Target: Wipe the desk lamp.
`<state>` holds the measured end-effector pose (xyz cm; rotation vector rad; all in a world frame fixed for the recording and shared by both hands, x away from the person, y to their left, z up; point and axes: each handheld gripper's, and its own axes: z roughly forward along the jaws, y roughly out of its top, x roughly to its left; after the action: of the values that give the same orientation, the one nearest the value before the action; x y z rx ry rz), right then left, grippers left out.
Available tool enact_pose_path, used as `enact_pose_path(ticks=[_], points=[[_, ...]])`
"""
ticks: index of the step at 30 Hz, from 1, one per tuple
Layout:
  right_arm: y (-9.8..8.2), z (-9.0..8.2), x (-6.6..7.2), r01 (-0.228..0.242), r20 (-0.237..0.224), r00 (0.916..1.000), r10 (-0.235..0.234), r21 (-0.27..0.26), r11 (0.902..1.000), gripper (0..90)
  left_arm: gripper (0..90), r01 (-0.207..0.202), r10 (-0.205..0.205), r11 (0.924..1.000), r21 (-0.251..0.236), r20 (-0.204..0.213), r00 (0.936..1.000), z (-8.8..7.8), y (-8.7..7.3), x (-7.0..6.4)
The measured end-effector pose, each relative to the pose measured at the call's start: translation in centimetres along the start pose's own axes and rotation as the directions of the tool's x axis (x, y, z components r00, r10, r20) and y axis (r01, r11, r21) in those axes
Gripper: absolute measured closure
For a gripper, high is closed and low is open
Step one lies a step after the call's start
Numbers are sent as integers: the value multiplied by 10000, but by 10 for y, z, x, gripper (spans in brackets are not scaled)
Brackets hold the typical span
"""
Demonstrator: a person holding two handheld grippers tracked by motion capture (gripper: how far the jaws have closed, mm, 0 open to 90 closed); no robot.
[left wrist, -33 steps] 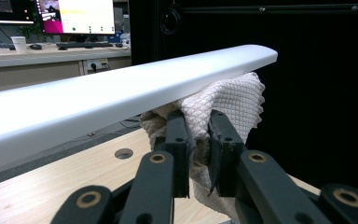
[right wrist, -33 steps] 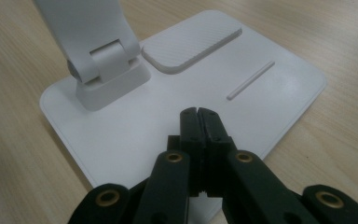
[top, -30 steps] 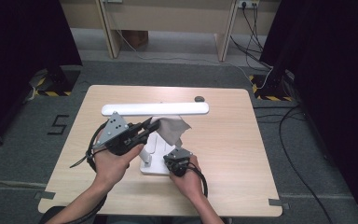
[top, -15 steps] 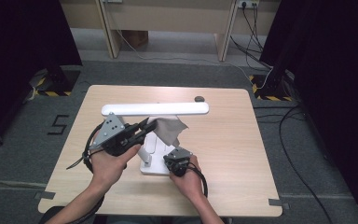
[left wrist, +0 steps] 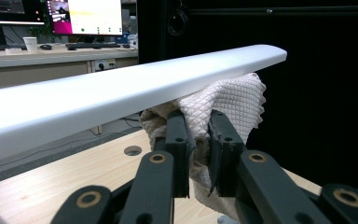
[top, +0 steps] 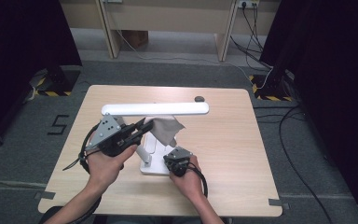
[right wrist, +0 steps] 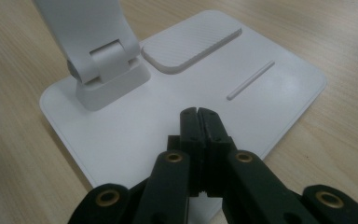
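Note:
A white desk lamp stands on the table, its long light bar [top: 154,109] lying level above its flat base [top: 153,166]. My left gripper [top: 144,125] is shut on a beige waffle-weave cloth [top: 167,129], which it holds under the bar. In the left gripper view the cloth [left wrist: 228,100] bunches between the jaws and touches the underside of the bar [left wrist: 121,95]. My right gripper [top: 173,161] rests at the base's front right corner. In the right gripper view its jaws are pressed together, tips [right wrist: 199,113] over the base plate [right wrist: 279,93], nothing between them. The lamp's hinge [right wrist: 105,65] rises at the left.
A small dark round object [top: 199,98] lies on the table near the back edge, right of centre. Cables trail on the floor behind and to the right. A round hole [left wrist: 133,150] in the tabletop is visible in the left gripper view.
My left gripper with the cloth has shifted slightly along under the lamp bar. The right gripper has stayed in place on the base.

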<state>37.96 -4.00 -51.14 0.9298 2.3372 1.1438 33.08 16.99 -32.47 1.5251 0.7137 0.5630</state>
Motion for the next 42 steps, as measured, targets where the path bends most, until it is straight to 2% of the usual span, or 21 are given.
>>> enact_pose_path(ticks=[42], points=[[0, 0, 0, -18, -9, 10000, 18, 26, 10000, 899, 801, 137, -143, 9998, -109, -569, 9983, -24, -3, 17]])
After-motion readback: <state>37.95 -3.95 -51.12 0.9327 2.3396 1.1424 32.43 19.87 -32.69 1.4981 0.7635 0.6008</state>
